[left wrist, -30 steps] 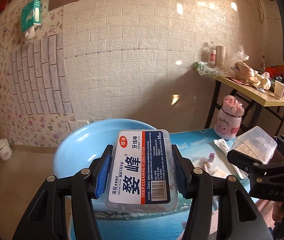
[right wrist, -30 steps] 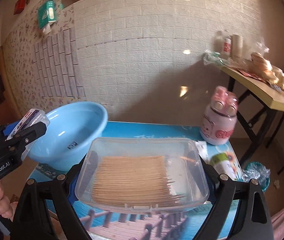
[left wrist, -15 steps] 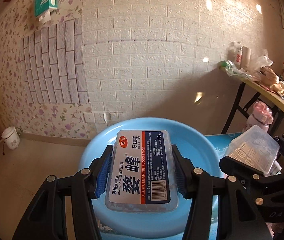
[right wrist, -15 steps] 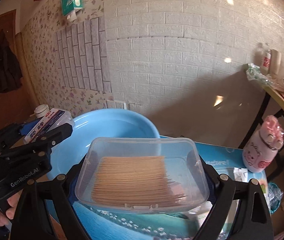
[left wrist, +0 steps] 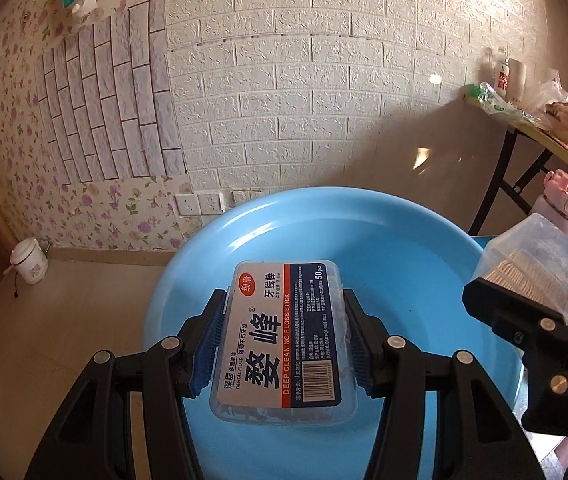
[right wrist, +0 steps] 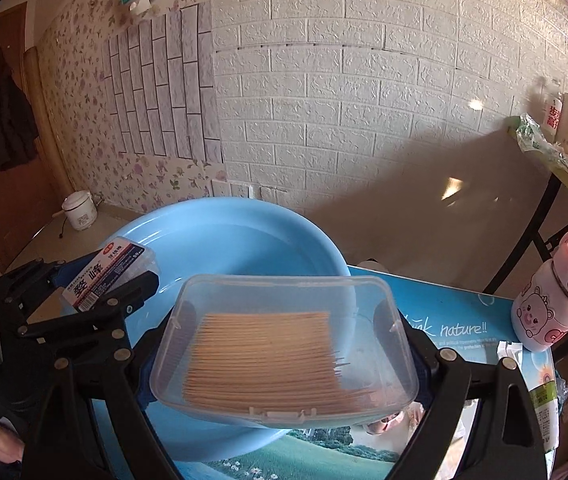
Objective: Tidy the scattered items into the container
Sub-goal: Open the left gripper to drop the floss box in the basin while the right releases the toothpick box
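Observation:
My left gripper (left wrist: 282, 332) is shut on a clear dental floss box (left wrist: 284, 340) with a blue and white label, held over the inside of the light blue basin (left wrist: 383, 248). In the right wrist view the same floss box (right wrist: 110, 274) hangs above the basin's left side. My right gripper (right wrist: 284, 340) is shut on a clear toothpick box (right wrist: 280, 344) full of wooden toothpicks, above the basin's (right wrist: 244, 224) near right rim. That toothpick box (left wrist: 531, 268) shows at the right edge of the left wrist view. The basin's inside looks bare.
The basin stands on a table with a blue printed cover (right wrist: 455, 320). A pink piglet bottle (right wrist: 551, 308) and small packets (right wrist: 539, 392) stand at the table's right. A side table (left wrist: 543, 128) with clutter lies far right; a white pot (left wrist: 30, 260) sits on the floor.
Both grippers have moved left and slightly down with their boxes, from beside the basin to over it. The basin now fills the lower part of both views.

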`<action>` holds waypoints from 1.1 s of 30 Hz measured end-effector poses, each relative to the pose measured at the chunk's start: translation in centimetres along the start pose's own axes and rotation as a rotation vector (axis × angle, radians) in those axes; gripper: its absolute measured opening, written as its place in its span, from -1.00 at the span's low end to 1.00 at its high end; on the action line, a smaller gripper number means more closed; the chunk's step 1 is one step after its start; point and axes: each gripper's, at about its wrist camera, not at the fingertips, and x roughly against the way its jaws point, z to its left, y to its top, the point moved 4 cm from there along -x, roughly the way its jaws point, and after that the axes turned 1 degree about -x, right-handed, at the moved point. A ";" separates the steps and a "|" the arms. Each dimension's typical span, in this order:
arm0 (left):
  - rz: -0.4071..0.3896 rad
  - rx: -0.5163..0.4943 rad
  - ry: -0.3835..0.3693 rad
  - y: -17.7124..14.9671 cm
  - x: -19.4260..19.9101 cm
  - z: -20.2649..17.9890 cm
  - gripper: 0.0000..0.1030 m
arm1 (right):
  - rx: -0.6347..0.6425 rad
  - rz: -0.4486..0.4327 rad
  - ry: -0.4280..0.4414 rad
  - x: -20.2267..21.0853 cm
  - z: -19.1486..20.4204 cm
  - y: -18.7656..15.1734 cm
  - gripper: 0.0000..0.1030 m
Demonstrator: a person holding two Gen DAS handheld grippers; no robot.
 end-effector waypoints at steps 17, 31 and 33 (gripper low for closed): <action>-0.012 0.029 0.044 -0.3 0.9 1.5 0.52 | 0.030 0.020 -0.017 -0.3 0.0 -0.2 0.80; -0.046 0.067 0.083 0.0 2.6 4.1 0.65 | 0.086 0.065 0.082 -2.6 2.1 -1.0 0.82; -0.046 0.075 0.087 -0.1 2.8 4.3 0.67 | 0.083 0.057 0.072 -2.6 1.9 -1.0 0.98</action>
